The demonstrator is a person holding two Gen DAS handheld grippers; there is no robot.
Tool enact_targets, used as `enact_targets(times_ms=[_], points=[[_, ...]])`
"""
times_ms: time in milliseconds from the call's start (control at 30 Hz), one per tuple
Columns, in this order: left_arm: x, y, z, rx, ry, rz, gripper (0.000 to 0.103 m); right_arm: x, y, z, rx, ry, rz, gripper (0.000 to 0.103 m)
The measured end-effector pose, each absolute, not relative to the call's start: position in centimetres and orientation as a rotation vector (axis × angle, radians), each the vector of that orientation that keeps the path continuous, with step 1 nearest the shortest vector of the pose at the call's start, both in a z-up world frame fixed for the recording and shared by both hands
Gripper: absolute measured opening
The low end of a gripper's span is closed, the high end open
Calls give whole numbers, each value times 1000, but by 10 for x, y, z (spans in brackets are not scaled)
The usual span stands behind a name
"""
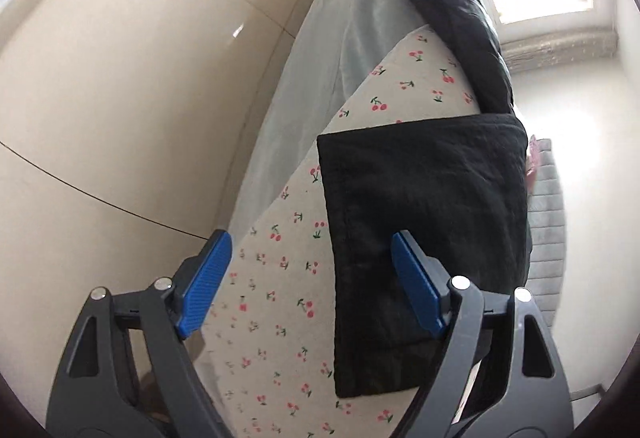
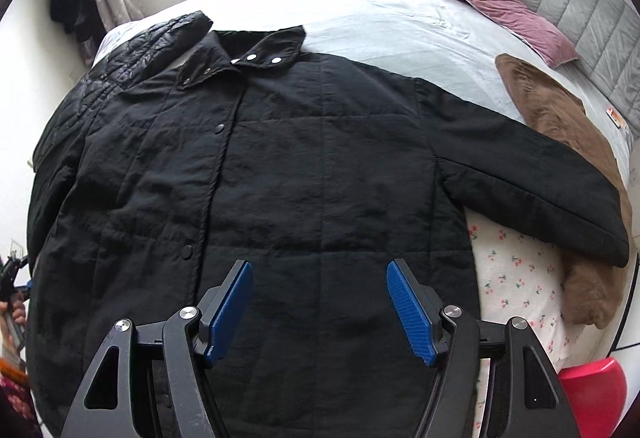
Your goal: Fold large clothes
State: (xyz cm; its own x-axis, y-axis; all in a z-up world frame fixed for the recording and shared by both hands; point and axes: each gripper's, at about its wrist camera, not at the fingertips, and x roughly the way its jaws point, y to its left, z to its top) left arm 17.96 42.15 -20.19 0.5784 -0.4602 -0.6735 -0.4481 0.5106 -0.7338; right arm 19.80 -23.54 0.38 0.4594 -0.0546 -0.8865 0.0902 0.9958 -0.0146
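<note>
Beneath both spread, empty grippers' fingers (image 2: 408, 304) lies the black jacket (image 2: 280, 158), untouched.

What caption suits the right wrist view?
Open right gripper hovering over a black quilted jacket spread flat on the pale blue bed.

Left hand-held gripper (image 1: 310, 284): jaws spread wide, blue ribbed pads (image 1: 206, 284) apart, nothing clamped between them. Pitched downward over the bed's edge, view rolled sideways. Dark linkage arms and silver pivot pins visible at bottom of left wrist view.

Right hand-held gripper (image 2: 320, 312): jaws wide apart, blue pads (image 2: 230, 312) clear of each other, nothing pinched. Pointed steeply down near the bed's near edge. Dark linkage arms at frame bottom.

In the right wrist view, far left edge, part of the left hand-held gripper and the person's fingers (image 2: 16, 314) gripping it, mostly cut off.
</note>
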Motion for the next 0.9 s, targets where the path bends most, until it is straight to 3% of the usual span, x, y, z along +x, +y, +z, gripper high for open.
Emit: enact_targets(times_ms=[100,167,200,233,333,467,600,667,733,767,900], points=[[201,418,-232,-1299,973,-130,80,205,-219,-5,37,1113,-84,70],[211,416,-222,-1371,871,-207,52,211,-208,-11,32,1132,-87,70],[216,418,-211,-1346,847,-217,17,214,-203,-14,26,1139,-88,70],[222,416,-194,-1280,834,-204,7,217,-199,-16,22,1144,-88,70],[230,423,-109,-1068,674,-91,6,230,-185,-21,11,1149,-87,70],[234,450,-2,-808,428,156,6,250,-157,-29,-10,1147,-53,70],[296,421,32,-443,557,345,11,265,-134,-36,-32,1134,1,70],[308,399,45,-307,576,420,23,268,-131,-38,-35,1125,18,70],[312,386,59,-253,551,420,68,268,-131,-39,-43,1116,28,70],[306,365,68,-234,509,372,75,269,-135,-39,-48,1113,21,70],[303,267,87,-123,602,132,78,272,-151,-42,-26,1116,-22,70]])
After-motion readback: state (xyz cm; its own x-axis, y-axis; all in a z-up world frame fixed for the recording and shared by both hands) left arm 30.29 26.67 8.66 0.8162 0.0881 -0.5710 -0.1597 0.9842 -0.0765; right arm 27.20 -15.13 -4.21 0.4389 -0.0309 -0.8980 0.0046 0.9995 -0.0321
